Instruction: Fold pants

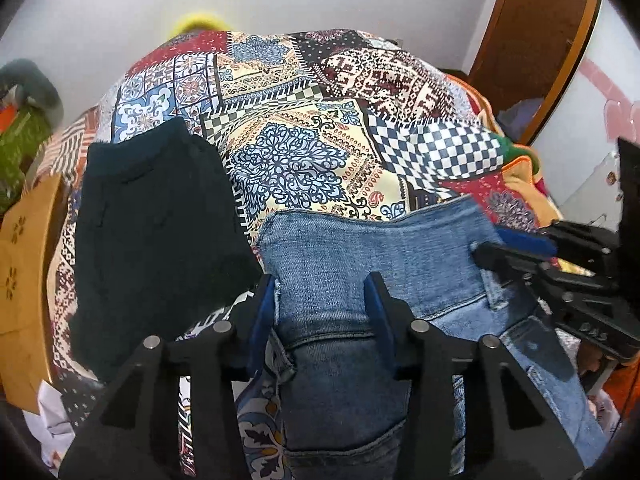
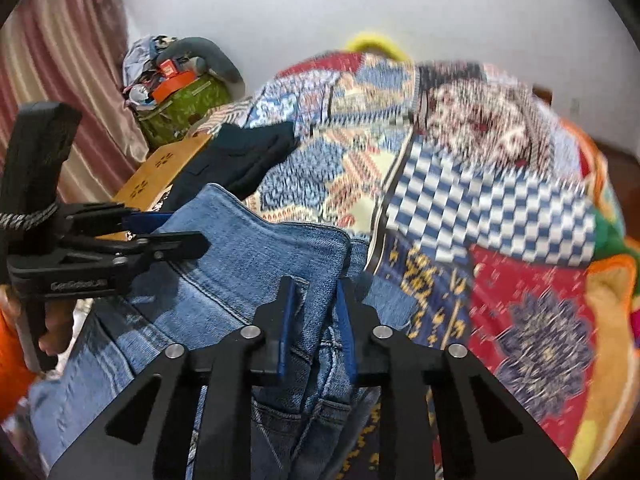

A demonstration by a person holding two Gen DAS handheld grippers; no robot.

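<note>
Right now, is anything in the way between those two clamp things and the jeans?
Nothing visible: the left hand-held gripper and the right hand-held gripper each have the jeans bunched directly between their fingers. The dark garment lies off beside them.

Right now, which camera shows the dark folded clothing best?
The left wrist view: the dark folded clothing lies big and sharp on the colourful patchwork bedspread. The right wrist view shows only a small, blurry piece behind the blue denim jeans.
</note>
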